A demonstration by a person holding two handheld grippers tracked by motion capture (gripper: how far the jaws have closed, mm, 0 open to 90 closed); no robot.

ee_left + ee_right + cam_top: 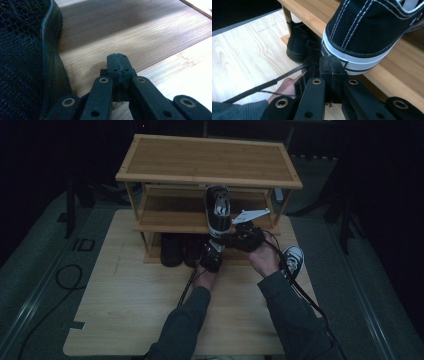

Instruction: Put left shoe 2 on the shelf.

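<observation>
You're nudging the black-and-white canvas sneaker (218,210) onto the bamboo rack's middle shelf (170,222), heel overhanging the front edge. Your right gripper (333,65) is clenched empty against its heel; your left gripper (118,62) is clenched on nothing. Next, push straight in.

I work in a dim recording studio: pale wooden table (125,310), grey carpeted floor (30,270), black stand legs (70,215), surrounding darkness.
</observation>
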